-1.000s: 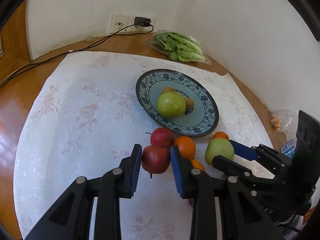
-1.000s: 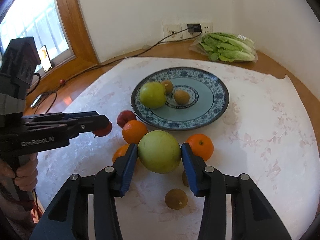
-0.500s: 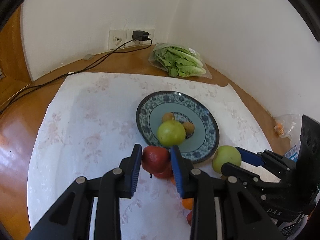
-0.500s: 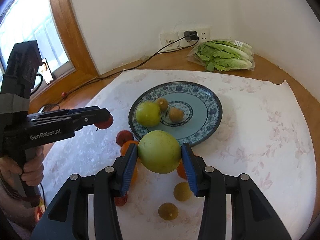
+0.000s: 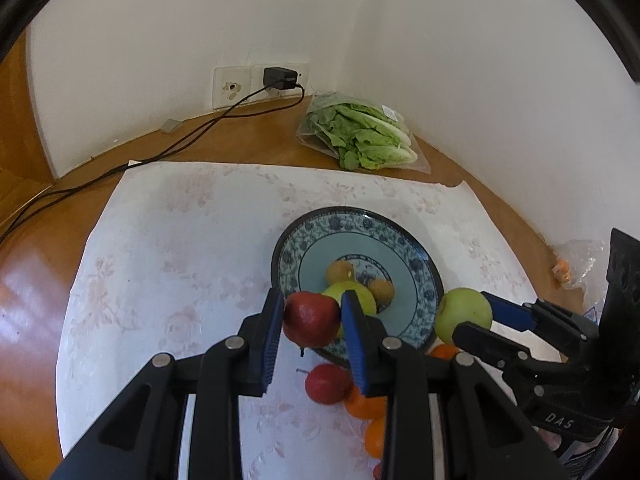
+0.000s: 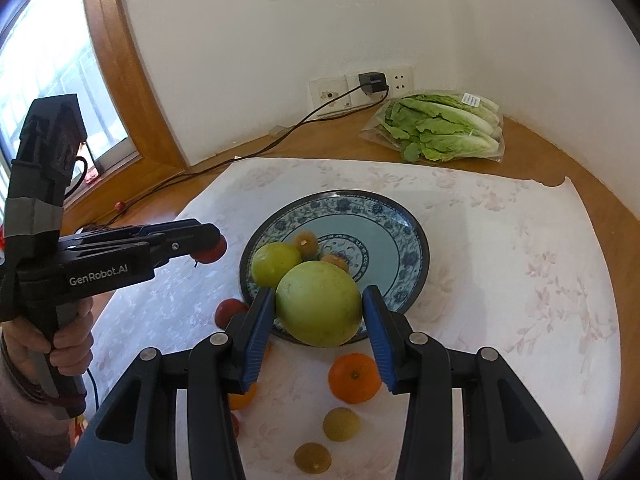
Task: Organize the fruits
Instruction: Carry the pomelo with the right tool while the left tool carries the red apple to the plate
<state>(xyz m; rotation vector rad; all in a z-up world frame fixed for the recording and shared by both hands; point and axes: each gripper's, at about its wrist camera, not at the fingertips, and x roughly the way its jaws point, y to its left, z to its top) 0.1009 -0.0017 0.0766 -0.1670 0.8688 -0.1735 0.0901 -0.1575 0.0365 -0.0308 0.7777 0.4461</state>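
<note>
- left claw (image 5: 312,322) clamped on red apple (image 5: 311,317), right claw (image 6: 319,312) on green apple (image 6: 319,303) — both lifted
- plate (image 6: 404,236) just ahead, below both; right claw nearer its rim

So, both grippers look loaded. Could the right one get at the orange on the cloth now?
Probably not: the right gripper is shut on a green apple, so the orange below it stays out of reach until that is set down.

Both claws lifted their apples (image 5: 311,317) above the plate (image 5: 424,276)
</note>
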